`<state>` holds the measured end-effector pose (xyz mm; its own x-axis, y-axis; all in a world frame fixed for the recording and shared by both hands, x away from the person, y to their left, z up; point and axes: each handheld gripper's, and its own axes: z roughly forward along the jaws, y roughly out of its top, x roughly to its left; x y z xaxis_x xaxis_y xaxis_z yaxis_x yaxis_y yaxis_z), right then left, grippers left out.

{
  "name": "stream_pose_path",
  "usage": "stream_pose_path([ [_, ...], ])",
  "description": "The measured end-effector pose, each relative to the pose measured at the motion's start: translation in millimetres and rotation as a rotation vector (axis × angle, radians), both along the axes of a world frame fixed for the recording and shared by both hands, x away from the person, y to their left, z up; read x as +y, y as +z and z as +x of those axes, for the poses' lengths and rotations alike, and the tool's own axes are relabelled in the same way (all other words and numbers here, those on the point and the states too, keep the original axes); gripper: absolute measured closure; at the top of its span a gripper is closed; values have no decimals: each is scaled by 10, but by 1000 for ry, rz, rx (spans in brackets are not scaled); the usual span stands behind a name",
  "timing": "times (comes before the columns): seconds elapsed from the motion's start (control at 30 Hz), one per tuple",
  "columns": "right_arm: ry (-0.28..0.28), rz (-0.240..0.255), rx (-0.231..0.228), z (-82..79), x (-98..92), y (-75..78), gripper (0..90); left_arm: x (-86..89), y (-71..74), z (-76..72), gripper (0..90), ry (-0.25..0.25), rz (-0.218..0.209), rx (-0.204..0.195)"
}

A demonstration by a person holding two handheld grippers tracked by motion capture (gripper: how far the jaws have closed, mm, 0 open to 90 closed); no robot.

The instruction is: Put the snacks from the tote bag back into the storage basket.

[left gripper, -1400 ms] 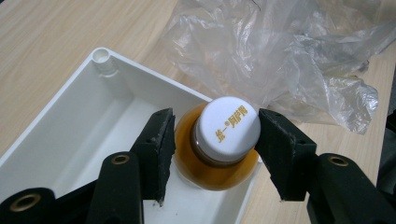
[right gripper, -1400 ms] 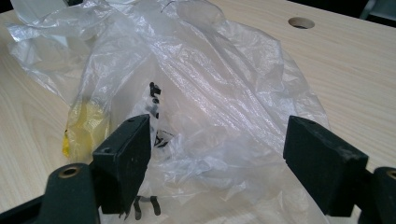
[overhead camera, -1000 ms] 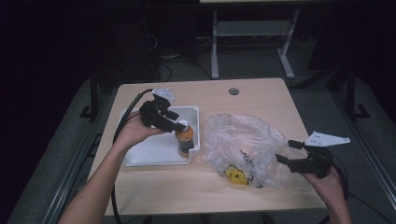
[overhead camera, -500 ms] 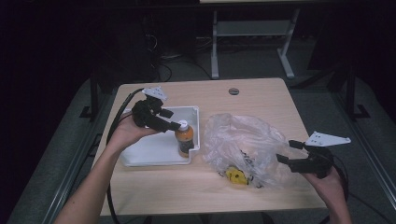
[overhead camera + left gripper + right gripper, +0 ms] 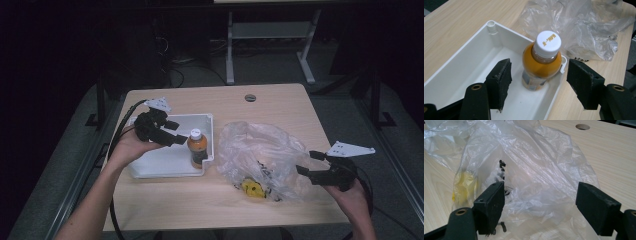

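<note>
A small bottle of orange drink with a white cap stands upright in the right corner of a white tray. My left gripper hovers open just left of the bottle, its jaws wide and clear of it. A crumpled clear plastic bag lies on the table right of the tray, with a yellow item inside. At the bag's right edge my right gripper is held open, jaws spread on either side of the plastic.
The wooden table has a round cable hole near its far edge. A metal stand sits on the dark floor beyond. A cable trails off the left gripper along the table's left side.
My left gripper has let go of the bottle and drawn back to the left, leaving the bottle standing in the tray. The right gripper has not moved.
</note>
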<state>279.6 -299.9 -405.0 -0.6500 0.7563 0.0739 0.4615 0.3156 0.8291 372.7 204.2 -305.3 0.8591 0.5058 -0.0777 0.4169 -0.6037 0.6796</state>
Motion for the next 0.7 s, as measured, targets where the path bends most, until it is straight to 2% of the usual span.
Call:
stream_pose_path([
  [0.17,-3,0,2,-7,-1,-3,229,59,-29,-22,356,3,6,-2],
  [0.4,-4,1,4,-12,-7,-9,230,118,-76,-52,356,25,-18,3],
  [0.53,-6,2,3,-11,-15,-12,229,148,-110,-62,356,20,-3,1],
  [0.7,-11,7,2,-17,-25,-13,229,162,-142,-96,356,29,-13,0],
])
